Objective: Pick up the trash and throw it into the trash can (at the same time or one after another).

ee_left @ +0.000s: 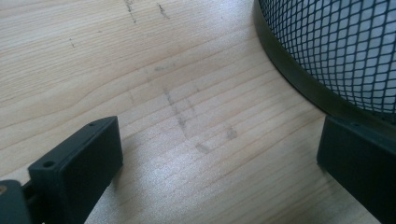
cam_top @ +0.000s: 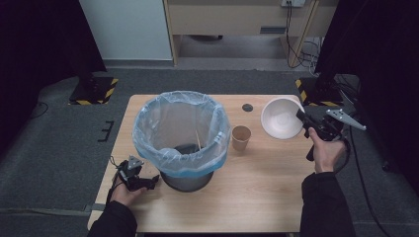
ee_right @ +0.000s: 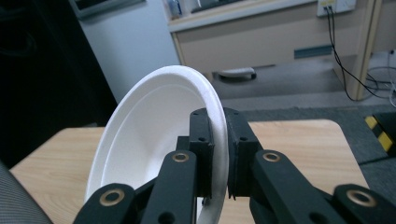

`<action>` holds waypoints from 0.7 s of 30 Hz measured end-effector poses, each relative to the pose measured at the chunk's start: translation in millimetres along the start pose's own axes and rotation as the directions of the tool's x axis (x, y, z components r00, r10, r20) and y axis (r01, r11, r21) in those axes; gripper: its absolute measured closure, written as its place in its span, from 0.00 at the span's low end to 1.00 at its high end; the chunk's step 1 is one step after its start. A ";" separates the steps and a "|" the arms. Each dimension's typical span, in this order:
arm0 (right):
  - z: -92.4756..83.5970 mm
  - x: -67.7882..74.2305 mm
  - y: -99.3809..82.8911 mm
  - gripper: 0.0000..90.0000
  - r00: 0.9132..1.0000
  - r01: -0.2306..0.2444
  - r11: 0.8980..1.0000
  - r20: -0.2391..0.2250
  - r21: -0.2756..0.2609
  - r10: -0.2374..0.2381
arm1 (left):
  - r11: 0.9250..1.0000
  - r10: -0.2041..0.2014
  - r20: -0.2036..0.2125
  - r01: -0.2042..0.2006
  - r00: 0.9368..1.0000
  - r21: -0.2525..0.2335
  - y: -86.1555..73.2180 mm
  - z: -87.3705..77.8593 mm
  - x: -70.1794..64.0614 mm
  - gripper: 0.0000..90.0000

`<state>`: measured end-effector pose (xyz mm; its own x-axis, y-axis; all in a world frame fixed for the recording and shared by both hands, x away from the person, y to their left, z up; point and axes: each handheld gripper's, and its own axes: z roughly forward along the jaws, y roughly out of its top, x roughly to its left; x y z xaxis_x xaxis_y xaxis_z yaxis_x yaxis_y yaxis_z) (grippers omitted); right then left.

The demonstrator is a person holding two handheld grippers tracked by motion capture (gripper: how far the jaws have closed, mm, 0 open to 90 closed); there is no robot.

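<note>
Left gripper [cam_top: 148, 181] rests near the table's [cam_top: 267, 197] front left corner, jaws spread wide and empty, one jaw just beside the bin's [cam_top: 185, 180] black base ring without pressing on it. The bin, mesh with a blue liner, stands left of centre; a thin stick leans inside it. A paper cup [cam_top: 241, 137] stands upright to its right, apart from it and untouched. By the right edge, the right gripper [cam_top: 302, 118] has its jaws pinched narrow on the rim of a white bowl [cam_top: 279, 116], tilted on edge and lifted off the table. Judgement: clearing into the bin is under way; the bowl is gripped but not yet binned, the cup remains.
</note>
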<state>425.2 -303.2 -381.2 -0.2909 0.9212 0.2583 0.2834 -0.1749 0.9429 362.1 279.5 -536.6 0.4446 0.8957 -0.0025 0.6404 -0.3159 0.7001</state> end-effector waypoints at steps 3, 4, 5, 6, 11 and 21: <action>-4.8 6.2 7.6 0.93 1.000 0.004 0.999 -0.023 -0.034 -0.005 | 1.000 0.000 0.000 0.000 1.000 0.000 0.0 0.0 0.0 0.00; -9.2 10.9 13.6 0.93 0.999 0.004 0.998 -0.042 -0.059 -0.006 | 1.000 0.000 0.000 0.000 1.000 0.000 0.0 0.0 0.0 0.00; -10.7 12.4 15.6 0.93 0.999 0.004 0.998 -0.047 -0.069 -0.007 | 1.000 0.000 0.000 0.000 1.000 0.000 0.0 0.0 0.0 0.00; -12.7 14.5 18.2 0.93 0.999 0.005 0.997 -0.054 -0.081 -0.010 | 1.000 0.000 0.000 0.000 1.000 0.000 0.0 0.0 0.0 0.00; -20.8 23.0 27.8 0.93 0.996 0.012 0.993 -0.083 -0.120 -0.022 | 1.000 0.000 0.000 0.000 1.000 0.000 0.0 0.0 0.0 0.00; -37.6 48.1 47.3 0.93 0.986 0.038 0.979 -0.151 -0.199 -0.069 | 1.000 0.000 0.000 0.000 1.000 0.000 0.0 0.0 0.0 0.00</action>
<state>390.2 -280.2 -316.3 -0.4446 0.8680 0.2213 0.0845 -0.2053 0.9750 362.1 279.5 -536.6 0.4449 0.8956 -0.0022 0.6404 -0.3164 0.6999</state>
